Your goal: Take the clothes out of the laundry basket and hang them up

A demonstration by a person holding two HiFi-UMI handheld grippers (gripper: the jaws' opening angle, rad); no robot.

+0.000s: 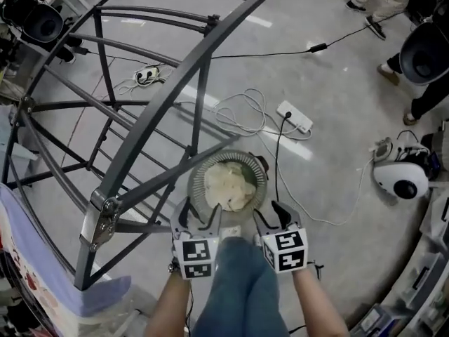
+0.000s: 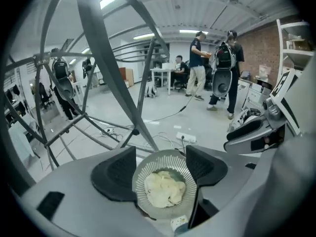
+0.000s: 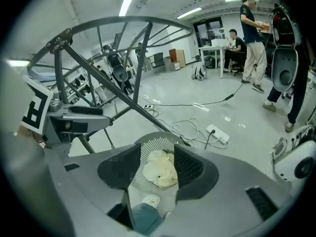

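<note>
A round grey laundry basket (image 1: pixel 262 179) stands on the floor just ahead of my knees, with a pale cream bundle of clothes (image 1: pixel 229 185) in it. My left gripper (image 1: pixel 199 216) hovers above the basket's near left rim, and my right gripper (image 1: pixel 272 215) hangs above the near right rim. Both are open, with nothing between their pads. In the left gripper view the basket (image 2: pixel 147 168) and clothes (image 2: pixel 163 189) show through the gap of the left gripper (image 2: pixel 160 164). The right gripper (image 3: pixel 157 169) frames the clothes (image 3: pixel 162 173) likewise.
A large grey metal drying rack (image 1: pixel 168 97) rises at the left and arches over the basket. A white power strip (image 1: pixel 295 116) and loose cables lie on the floor beyond. A white machine (image 1: pixel 400 181) sits at the right. People stand far off (image 2: pixel 197 63).
</note>
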